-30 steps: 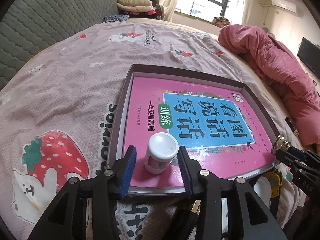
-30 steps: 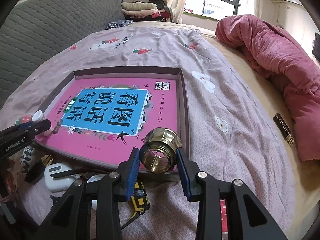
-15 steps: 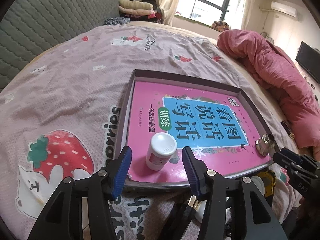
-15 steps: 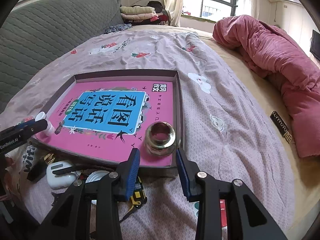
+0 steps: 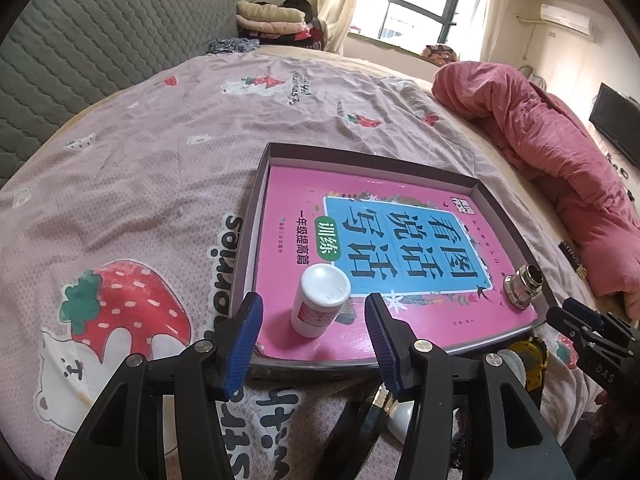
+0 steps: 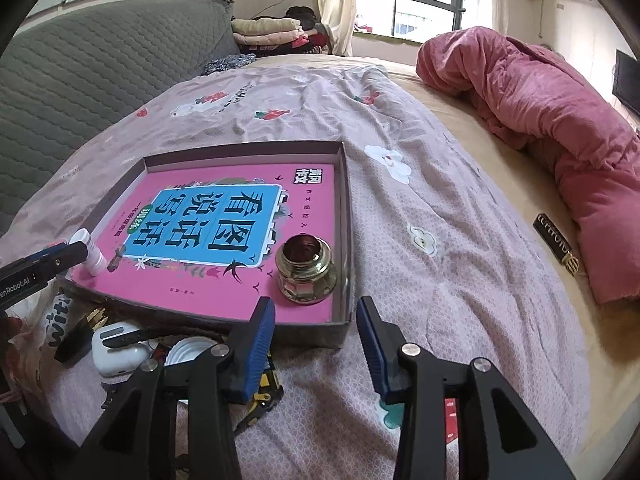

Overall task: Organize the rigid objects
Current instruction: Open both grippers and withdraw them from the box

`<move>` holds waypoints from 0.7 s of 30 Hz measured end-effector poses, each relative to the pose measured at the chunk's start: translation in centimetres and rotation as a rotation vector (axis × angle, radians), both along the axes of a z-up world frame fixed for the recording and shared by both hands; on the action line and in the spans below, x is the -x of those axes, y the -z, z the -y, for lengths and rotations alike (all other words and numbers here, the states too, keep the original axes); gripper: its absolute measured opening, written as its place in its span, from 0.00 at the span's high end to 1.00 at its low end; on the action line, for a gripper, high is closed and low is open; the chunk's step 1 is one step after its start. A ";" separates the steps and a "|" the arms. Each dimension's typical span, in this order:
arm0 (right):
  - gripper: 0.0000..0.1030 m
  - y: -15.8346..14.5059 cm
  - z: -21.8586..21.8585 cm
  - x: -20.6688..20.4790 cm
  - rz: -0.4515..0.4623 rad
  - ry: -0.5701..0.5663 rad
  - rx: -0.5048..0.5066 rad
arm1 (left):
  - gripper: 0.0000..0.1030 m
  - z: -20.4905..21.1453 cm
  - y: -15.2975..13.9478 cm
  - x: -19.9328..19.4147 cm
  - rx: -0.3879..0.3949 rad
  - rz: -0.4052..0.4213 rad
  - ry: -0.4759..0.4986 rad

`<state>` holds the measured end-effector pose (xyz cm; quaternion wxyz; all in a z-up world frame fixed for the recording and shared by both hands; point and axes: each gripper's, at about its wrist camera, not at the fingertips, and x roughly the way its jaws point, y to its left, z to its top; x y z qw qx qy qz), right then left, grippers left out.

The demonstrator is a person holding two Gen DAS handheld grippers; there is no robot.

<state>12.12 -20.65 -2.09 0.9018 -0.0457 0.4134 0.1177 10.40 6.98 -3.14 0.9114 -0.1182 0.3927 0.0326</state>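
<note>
White bottle [image 5: 320,306] stands upright in the box tray [image 6: 346,240], between and just ahead of the left gripper [image 5: 314,334], whose jaws are spread wide and hold nothing. Brass fitting [image 6: 306,269] sits just ahead of the right gripper [image 6: 316,330], likewise parted and empty. Two items look placed; an earbud case [image 6: 118,346], tape measure [image 6: 266,384] and other bits remain outside. The pink book [image 6: 240,240] reads "看图说话"; the left gripper is marked "GenRobot.AI".

Glossy paper book cover [image 5: 384,248], shiny brass metal fitting [image 6: 306,270], white plastic bottle [image 5: 320,300], cloth bedsheet [image 5: 160,152]
</note>
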 end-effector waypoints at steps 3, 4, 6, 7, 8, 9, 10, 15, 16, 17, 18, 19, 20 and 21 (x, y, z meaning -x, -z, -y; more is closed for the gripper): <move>0.58 0.0 0.1 0.1 0.004 0.002 0.000 | 0.47 0.1 0.0 0.0 -0.003 0.003 -0.001; 0.57 0.0 0.1 0.1 0.005 0.002 0.001 | 0.46 0.1 -0.1 0.1 -0.002 0.004 -0.001; 0.57 0.0 -0.1 0.2 0.009 0.003 0.006 | 0.46 0.1 -0.1 0.2 -0.002 0.006 0.000; 0.57 0.1 -0.1 0.2 0.010 0.001 0.007 | 0.46 0.1 -0.1 0.2 -0.002 0.004 0.000; 0.57 0.1 -0.2 0.2 0.012 -0.001 0.008 | 0.46 0.1 -0.1 0.2 -0.004 0.002 0.000; 0.57 0.1 -0.3 0.3 0.013 -0.004 0.010 | 0.45 0.1 -0.2 0.3 -0.005 0.002 0.001; 0.57 0.1 -0.4 0.3 0.014 -0.008 0.011 | 0.45 0.1 -0.2 0.3 -0.006 0.001 0.001; 0.57 0.0 -1.0 0.8 0.029 -0.025 0.025 | 0.45 0.1 -0.3 0.4 -0.010 0.001 0.000; 0.57 -0.1 -1.2 0.9 0.034 -0.029 0.037 | 0.45 0.1 -0.3 0.4 -0.008 -0.001 0.001; 0.57 -0.1 -1.3 1.0 0.039 -0.030 0.045 | 0.45 0.1 -0.3 0.3 -0.007 -0.001 0.001; 0.57 -0.2 -1.5 1.0 0.044 -0.034 0.049 | 0.45 0.1 -0.4 0.4 -0.007 -0.001 0.001; 0.57 -0.2 -1.5 1.2 0.047 -0.037 0.049 | 0.45 0.0 -0.4 0.4 -0.008 -0.002 0.001; 0.57 -0.3 -1.6 1.3 0.048 -0.040 0.046 | 0.45 0.0 -0.4 0.4 -0.010 -0.001 0.002; 0.57 -0.4 -1.6 1.3 0.050 -0.043 0.044 | 0.45 0.1 -0.5 0.4 -0.011 0.000 0.003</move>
